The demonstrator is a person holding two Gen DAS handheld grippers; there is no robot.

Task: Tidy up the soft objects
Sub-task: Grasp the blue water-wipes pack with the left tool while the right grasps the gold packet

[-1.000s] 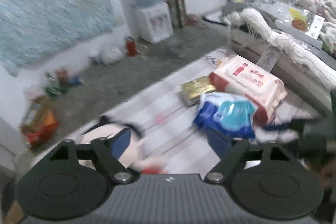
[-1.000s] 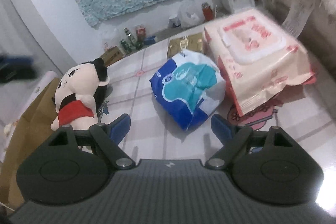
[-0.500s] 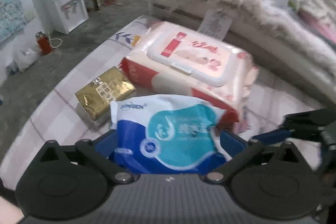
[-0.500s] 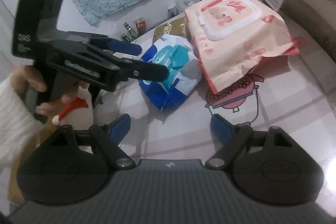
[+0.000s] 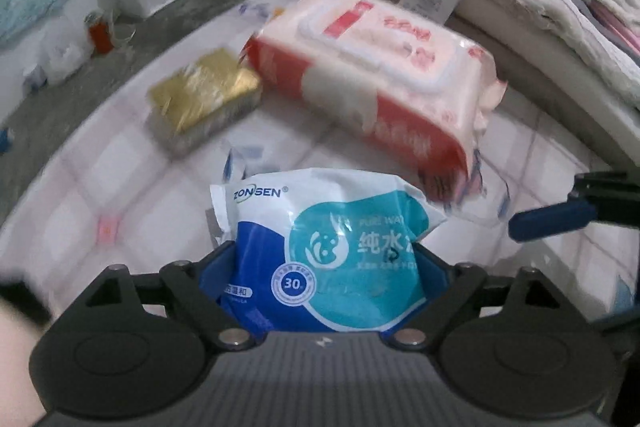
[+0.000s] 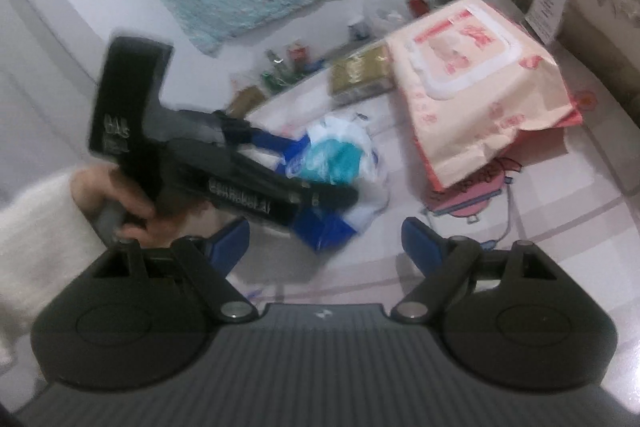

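Our left tool (image 5: 324,259) pinches the soft, light, slippery blue wipes pack (image 5: 332,247) across its middle; our right tool (image 6: 324,239) gapes wide, empty.

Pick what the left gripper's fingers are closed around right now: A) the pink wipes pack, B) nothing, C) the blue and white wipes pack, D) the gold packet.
C: the left gripper has a blue finger on each side of the blue and white wipes pack, pinching it.
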